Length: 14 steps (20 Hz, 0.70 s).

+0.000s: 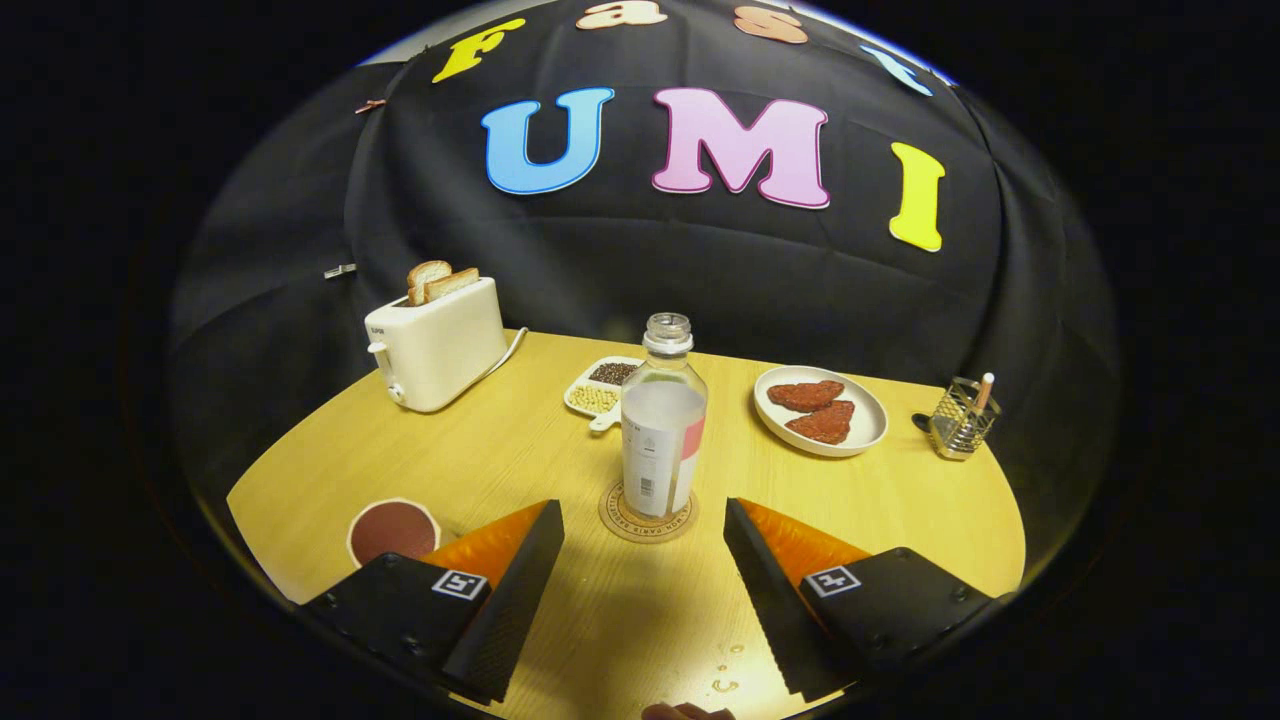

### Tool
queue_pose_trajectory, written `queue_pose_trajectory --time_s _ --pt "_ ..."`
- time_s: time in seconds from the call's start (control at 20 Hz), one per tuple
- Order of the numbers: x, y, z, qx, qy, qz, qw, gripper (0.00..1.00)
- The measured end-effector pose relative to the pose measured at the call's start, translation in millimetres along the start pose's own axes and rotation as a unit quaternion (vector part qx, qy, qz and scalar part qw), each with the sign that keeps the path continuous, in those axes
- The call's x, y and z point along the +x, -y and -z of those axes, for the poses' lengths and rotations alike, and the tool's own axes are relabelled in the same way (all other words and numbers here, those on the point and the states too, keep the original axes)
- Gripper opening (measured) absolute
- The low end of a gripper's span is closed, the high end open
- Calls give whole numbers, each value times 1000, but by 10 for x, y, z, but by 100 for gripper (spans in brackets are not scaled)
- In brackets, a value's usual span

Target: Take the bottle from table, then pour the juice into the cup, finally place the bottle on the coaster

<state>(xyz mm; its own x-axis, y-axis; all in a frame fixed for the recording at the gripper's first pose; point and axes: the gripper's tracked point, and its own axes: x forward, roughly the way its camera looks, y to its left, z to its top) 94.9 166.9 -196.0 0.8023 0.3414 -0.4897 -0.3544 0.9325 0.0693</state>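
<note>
- Table (900,520): light wood top. It carries every item listed below. A few small droplets (728,668) lie on the wood close in, between the bases of the fingers.
- Toaster (436,345): stands far left at the back, with two bread slices (440,281) sticking out of its slots. It is well apart from the task items.
- Bottle (662,420): clear, uncapped and upright, with a label round its lower half. It stands on the round coaster (648,517), just ahead of the fingers and centred on the gap between them. No juice colour is discernible through the glass, so the contents cannot be told.
- Plate (866,432): sits right of the bottle and holds two reddish-brown pieces. It plays no part in the task.
- Gripper (643,525): fingers spread wide and holding nothing. Both tips sit short of the bottle, one on either side of the coaster, touching neither.
- Divided dish (582,396): sits behind the bottle, with dark and pale grains in its compartments.
- Cup (393,529): sits beside the left finger and shows a dark reddish-brown fill inside a pale rim.
- Wire holder (960,418): stands far right with a stick in it.
- Judgement: with the bottle on the coaster, the cup filled and the fingers free, all three steps appear complete. Only backing away seems left.
</note>
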Motion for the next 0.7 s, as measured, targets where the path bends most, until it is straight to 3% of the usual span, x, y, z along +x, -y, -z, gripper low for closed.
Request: queue_pose_trajectory --time_s 0.25,0.7 --pt "-524 24 -174 41 11 18 999 98" --pt "-1302 193 -551 49 73 58 994 98"
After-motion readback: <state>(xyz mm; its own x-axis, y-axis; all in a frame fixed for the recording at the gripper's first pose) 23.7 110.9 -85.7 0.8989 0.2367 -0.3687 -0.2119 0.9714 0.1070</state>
